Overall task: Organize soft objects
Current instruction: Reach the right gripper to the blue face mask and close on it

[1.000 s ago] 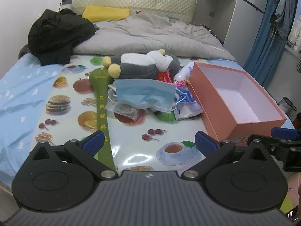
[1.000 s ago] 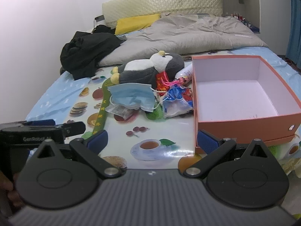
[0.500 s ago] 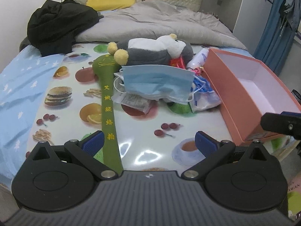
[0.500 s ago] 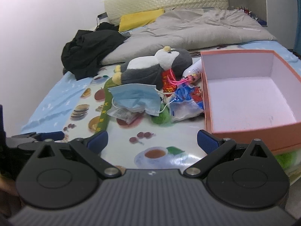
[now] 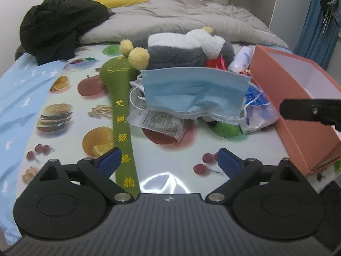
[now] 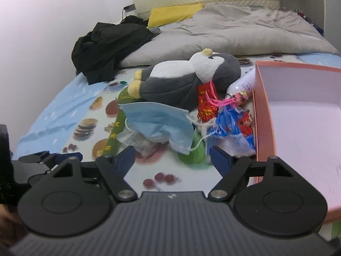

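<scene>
A pile of soft things lies on the fruit-print cloth: a grey and white plush penguin [image 5: 187,47] [image 6: 187,79], a blue face mask [image 5: 191,91] [image 6: 157,123], a long green fabric massage stick [image 5: 122,115] [image 6: 115,132], a red charm with pink tassels [image 6: 207,104] and blue plastic bags [image 6: 232,128]. An open orange box [image 5: 298,111] [image 6: 262,115] stands right of the pile. My left gripper [image 5: 169,162] is open and empty, just short of the pile. My right gripper [image 6: 172,156] is open and empty, close before the mask.
A white bottle [image 6: 243,83] lies between the penguin and the box. Black clothes [image 5: 57,23], a grey duvet [image 5: 181,19] and a yellow pillow [image 6: 174,13] lie further back on the bed. The right gripper's finger [image 5: 311,111] crosses in front of the box.
Both grippers have moved forward toward the pile, so the mask and penguin look larger. Both stay open and empty. Nothing in the pile has moved.
</scene>
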`<state>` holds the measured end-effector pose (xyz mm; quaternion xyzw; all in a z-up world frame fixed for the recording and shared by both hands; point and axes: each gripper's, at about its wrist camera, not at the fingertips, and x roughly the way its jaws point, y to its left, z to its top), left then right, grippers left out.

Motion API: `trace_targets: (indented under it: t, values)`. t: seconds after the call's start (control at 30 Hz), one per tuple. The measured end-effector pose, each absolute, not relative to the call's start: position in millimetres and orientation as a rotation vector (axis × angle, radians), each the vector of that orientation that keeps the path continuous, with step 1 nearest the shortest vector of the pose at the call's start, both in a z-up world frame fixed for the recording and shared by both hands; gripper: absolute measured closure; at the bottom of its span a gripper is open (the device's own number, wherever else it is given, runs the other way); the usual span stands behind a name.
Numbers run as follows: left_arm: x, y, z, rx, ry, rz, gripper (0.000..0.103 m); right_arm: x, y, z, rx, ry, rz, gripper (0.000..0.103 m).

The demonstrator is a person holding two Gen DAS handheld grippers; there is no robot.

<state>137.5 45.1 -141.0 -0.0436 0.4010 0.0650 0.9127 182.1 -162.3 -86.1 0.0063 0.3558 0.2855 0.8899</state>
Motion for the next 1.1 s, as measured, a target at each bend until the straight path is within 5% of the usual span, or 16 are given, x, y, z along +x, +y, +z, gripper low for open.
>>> trace_targets:
  t: [0.57, 0.7, 0.87, 1.1]
  values:
    - [232.6, 56.1, -195.2, -0.031, 0.883, -0.005, 0.014, 277.7, -110.5, -115.8, -0.067, 0.770, 0.702, 0.024]
    - [246.7, 60.1, -205.5, -0.039, 0.904, -0.030, 0.025, 287.3, -102.0, -127.8, -0.076, 0.818, 0.733, 0.041]
    - [256.5, 66.7, -211.7, -0.046, 0.899, -0.025, 0.040, 290.3, -98.3, -138.3, -0.063, 0.850, 0.767, 0.084]
    - [251.6, 73.9, -208.4, -0.079, 0.876, -0.012, 0.070, 287.3, -103.2, -132.2, -0.015, 0.851, 0.766, 0.097]
